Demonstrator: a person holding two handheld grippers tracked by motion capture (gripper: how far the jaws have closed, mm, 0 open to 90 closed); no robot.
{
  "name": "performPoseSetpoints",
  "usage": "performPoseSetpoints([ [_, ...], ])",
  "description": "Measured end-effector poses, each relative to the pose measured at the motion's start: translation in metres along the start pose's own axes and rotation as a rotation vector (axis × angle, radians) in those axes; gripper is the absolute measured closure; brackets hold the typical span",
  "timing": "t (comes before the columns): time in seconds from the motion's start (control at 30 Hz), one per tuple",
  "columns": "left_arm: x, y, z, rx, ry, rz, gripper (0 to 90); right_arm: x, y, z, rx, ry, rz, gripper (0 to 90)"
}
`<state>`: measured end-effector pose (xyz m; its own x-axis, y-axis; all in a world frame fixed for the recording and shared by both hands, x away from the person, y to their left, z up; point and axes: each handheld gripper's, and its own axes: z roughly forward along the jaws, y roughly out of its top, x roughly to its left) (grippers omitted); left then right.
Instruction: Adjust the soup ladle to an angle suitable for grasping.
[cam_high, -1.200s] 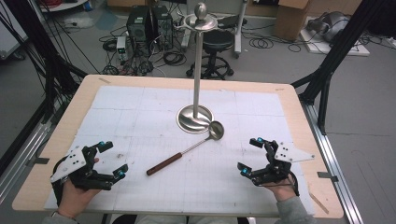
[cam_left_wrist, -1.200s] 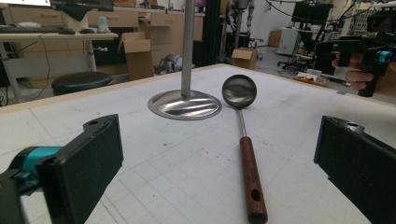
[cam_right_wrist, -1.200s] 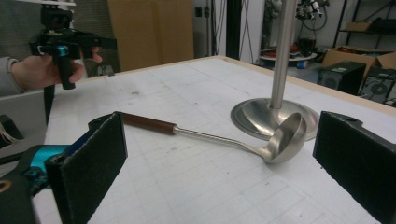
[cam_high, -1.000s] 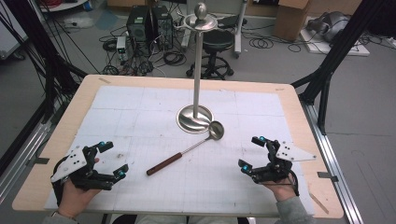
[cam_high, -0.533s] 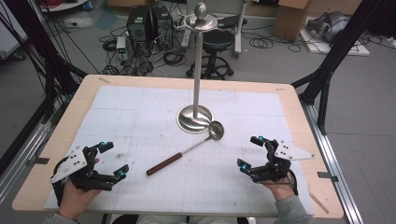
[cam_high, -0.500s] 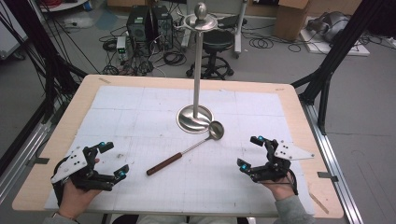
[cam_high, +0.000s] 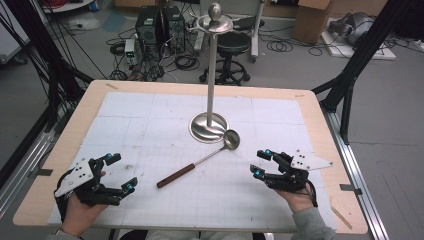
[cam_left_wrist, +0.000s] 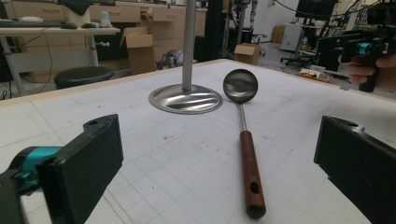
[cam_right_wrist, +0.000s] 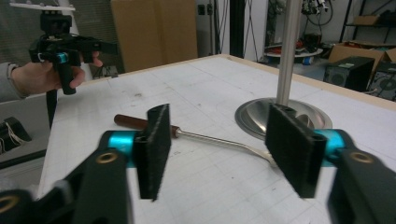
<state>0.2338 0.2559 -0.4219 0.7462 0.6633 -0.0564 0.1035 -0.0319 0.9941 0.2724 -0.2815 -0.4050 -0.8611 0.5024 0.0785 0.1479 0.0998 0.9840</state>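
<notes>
High view: wooden surface (cam_high: 320, 125) with a white grid mat, ladle (cam_high: 200, 161) lying mid-mat, bowl just beside the steel stand (cam_high: 209, 126). Left gripper (cam_high: 120, 172) and right gripper (cam_high: 261, 163) sit well apart from it, nothing held. Cables and a stool (cam_high: 231, 47) on the floor behind.

Left gripper view: jaws spread wide, ladle (cam_left_wrist: 246, 154) ahead.

Right gripper view: jaws have just been closing, half-spread, nothing between them; ladle (cam_right_wrist: 196, 134) beyond, cardboard boxes (cam_right_wrist: 154, 28) around.

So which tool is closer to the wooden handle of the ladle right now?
Left. The left tool sits just left of the wooden handle, jaws wide open. The right tool is farther off, to the right, past the ladle's bowl, its jaws having just been closing on nothing.
</notes>
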Motion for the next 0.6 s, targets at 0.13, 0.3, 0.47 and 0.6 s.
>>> performPoseSetpoints([
  [0.13, 0.0003, -0.0004, 0.0013, 0.005, -0.005, -0.001, 1.7, 0.0006, 0.0005, 0.0001, 0.01, 0.006, 0.0, 59.9],
  [0.3, -0.0008, -0.0005, 0.0014, 0.012, -0.008, 0.007, 1.7, 0.0047, 0.0049, -0.0022, 0.024, -0.017, -0.019, 89.2],
  [0.47, -0.0003, -0.0008, 0.0012, 0.01, -0.006, 0.001, 1.7, 0.0077, 0.0095, -0.0015, 0.013, -0.018, -0.044, 89.3],
  [0.6, -0.0004, -0.0011, 0.0021, 0.012, -0.008, 0.003, 1.7, 0.0072, 0.0091, 0.0036, 0.029, -0.013, -0.049, 89.3],
])
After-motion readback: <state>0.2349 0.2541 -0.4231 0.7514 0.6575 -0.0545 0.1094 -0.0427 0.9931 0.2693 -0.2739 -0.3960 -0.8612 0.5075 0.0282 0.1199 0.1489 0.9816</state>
